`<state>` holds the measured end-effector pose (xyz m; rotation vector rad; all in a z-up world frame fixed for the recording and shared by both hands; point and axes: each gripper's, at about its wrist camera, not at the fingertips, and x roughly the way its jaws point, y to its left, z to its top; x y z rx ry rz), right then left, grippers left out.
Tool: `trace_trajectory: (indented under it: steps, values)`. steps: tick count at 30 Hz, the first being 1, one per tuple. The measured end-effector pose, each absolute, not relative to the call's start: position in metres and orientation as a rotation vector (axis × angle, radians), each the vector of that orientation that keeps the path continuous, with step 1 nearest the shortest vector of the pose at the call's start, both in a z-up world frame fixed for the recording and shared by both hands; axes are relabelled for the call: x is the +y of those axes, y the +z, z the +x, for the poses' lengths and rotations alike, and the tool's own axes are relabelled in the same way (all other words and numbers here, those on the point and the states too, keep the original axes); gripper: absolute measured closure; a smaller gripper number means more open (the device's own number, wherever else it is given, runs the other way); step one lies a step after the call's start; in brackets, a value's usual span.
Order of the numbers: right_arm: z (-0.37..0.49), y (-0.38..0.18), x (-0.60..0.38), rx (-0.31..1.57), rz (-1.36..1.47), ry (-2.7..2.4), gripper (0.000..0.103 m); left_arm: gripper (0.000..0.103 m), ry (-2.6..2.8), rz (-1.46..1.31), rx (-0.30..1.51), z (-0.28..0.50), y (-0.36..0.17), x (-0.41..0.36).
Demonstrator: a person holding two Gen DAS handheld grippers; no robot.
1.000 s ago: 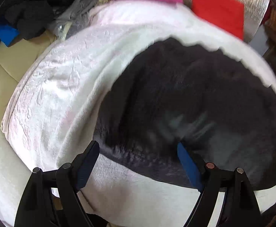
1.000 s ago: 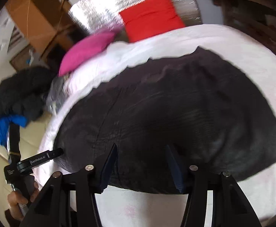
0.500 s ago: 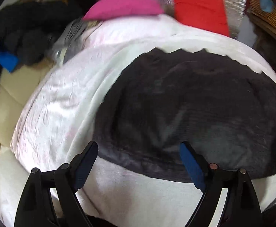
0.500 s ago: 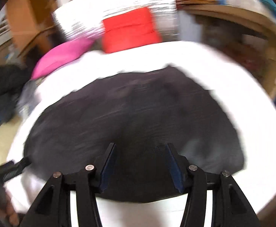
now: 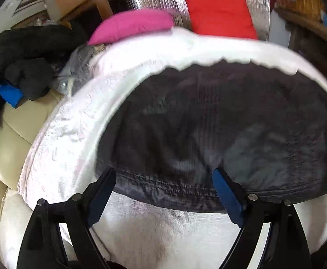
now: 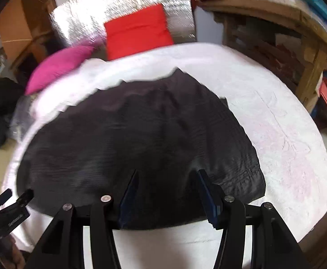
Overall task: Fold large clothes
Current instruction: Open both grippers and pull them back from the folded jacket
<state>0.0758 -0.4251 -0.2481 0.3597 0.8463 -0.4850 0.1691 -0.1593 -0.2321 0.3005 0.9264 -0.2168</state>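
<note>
Both cameras have drawn back and lifted a little over the last second, so more of the room behind shows and the dark garment (image 5: pixel 219 121) sits lower and fuller in each view. It lies spread flat on the white bed cover (image 5: pixel 58 139), its stitched hem along the near edge and its wavy far edge short of the pink cushion (image 5: pixel 129 24) and the red cushion (image 5: pixel 219 15).

Left gripper (image 5: pixel 163 192) hangs over the near left stretch of the hem with its jaws wide apart, holding nothing. Right gripper (image 6: pixel 168 190) is likewise released, its fingers spread above the near right part of the cloth, close to the stitched right corner (image 6: pixel 251 179). My reading is that the cloth has just been laid out or smoothed, and the next fold is not yet begun.

Bare white cover lies to the right of the garment and along the near side, so a fold toward the far edge has room. On the left, a heap of dark clothes (image 5: pixel 24 53) crowds the cover's edge, and wooden shelving (image 6: pixel 286 51) stands close on the far right.
</note>
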Motion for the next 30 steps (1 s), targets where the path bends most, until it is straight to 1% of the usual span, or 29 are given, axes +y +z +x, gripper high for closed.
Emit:
trace_trajectory:
  steps: [2,5,13,20,24,27,28,30]
  values:
    - [0.065,-0.233,-0.412,0.807,0.327,-0.472,0.035,0.014,-0.221,0.284,0.883,0.166,-0.224,-0.153]
    - [0.049,-0.209,-0.392,0.737,0.285,-0.435,0.029,0.014,-0.223,0.271,0.802,0.143,-0.195,-0.148]
    - [0.013,-0.156,-0.349,0.643,0.177,-0.419,0.029,0.014,-0.244,0.250,0.626,0.108,-0.130,-0.124]
    - [-0.016,-0.117,-0.319,0.574,0.090,-0.452,0.029,0.012,-0.263,0.227,0.530,0.073,-0.079,-0.110]
    - [-0.036,-0.098,-0.307,0.537,0.077,-0.463,0.029,0.006,-0.284,0.189,0.494,0.057,-0.056,-0.100]
    - [-0.048,-0.086,-0.297,0.516,0.062,-0.473,0.029,0.005,-0.298,0.170,0.473,0.043,-0.041,-0.094]
    - [-0.052,-0.083,-0.292,0.507,0.062,-0.473,0.029,0.001,-0.298,0.168,0.467,0.039,-0.037,-0.092]
    - [-0.061,-0.076,-0.282,0.494,0.053,-0.471,0.029,0.000,-0.296,0.161,0.457,0.030,-0.030,-0.089]
